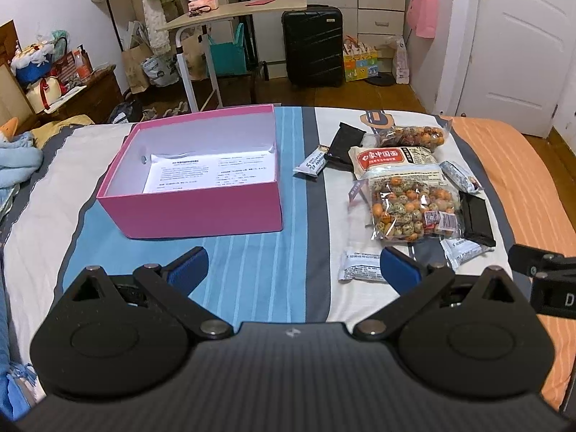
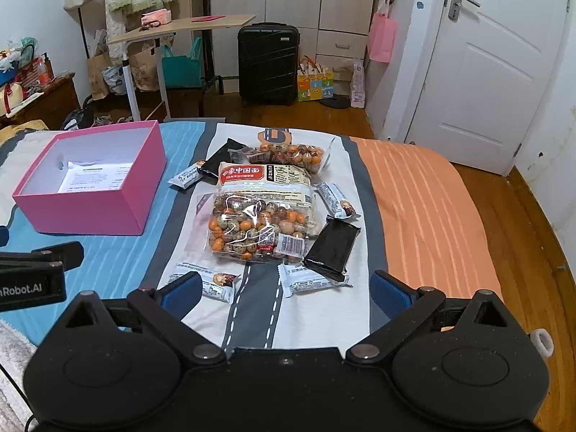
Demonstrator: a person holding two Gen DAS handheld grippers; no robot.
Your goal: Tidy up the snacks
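Left wrist view: pink box [image 1: 201,194] sits open on the bed [image 1: 252,273], snacks all heaped outside it to the right.

Inside the box, only a printed sheet of paper [image 1: 208,174] lying flat on the white floor. The left gripper [image 1: 293,264] hovers over the striped cover, jaws spread wide, nothing between them. Over on the right wrist view, the right gripper [image 2: 284,293] is splayed just as wide and empty, with two small white packets [image 2: 309,280] lying just ahead of its fingers. Beyond them, a clear bag of coloured nuts [image 2: 257,228] rests on a noodle pack [image 2: 264,176], a second nut bag [image 2: 291,154] behind, and black wrappers [image 2: 333,248] beside the pile.
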